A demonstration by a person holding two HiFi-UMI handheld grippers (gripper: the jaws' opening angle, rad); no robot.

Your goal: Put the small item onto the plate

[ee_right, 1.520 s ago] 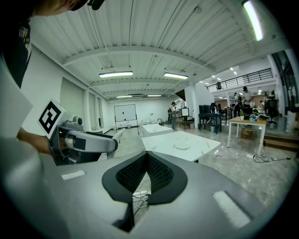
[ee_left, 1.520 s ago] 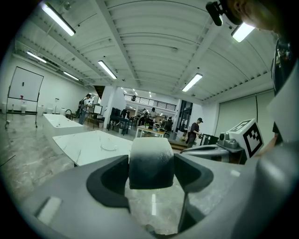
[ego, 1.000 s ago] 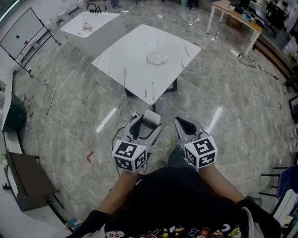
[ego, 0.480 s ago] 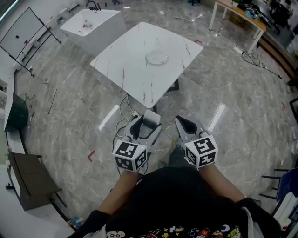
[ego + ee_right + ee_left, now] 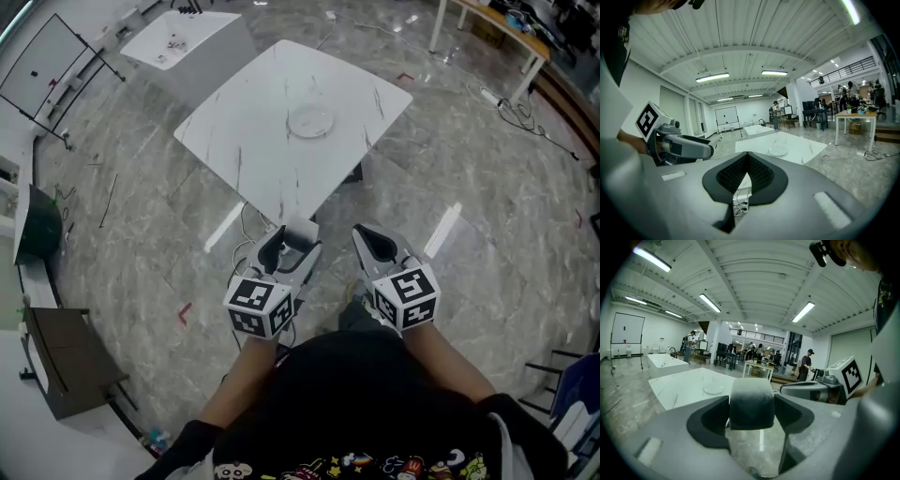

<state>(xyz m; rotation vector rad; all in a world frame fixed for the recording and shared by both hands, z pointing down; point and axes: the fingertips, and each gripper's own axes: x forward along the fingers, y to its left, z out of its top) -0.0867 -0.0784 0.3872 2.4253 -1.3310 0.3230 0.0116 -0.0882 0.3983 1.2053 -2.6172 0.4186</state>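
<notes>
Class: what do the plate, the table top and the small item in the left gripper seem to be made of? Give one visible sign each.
Plate: probably clear glass; the table shows through it and its rim glints.
Table top: white stone or marble-look laminate, smooth, with thin grey veins.
Small item: matt, grey fading to white, no shine; perhaps foam or rubber, uncertain.

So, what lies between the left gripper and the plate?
In the head view: floor with white cables near the left gripper, which holds the small item, then bare white tabletop up to the plate. Nothing else stands there.
</notes>
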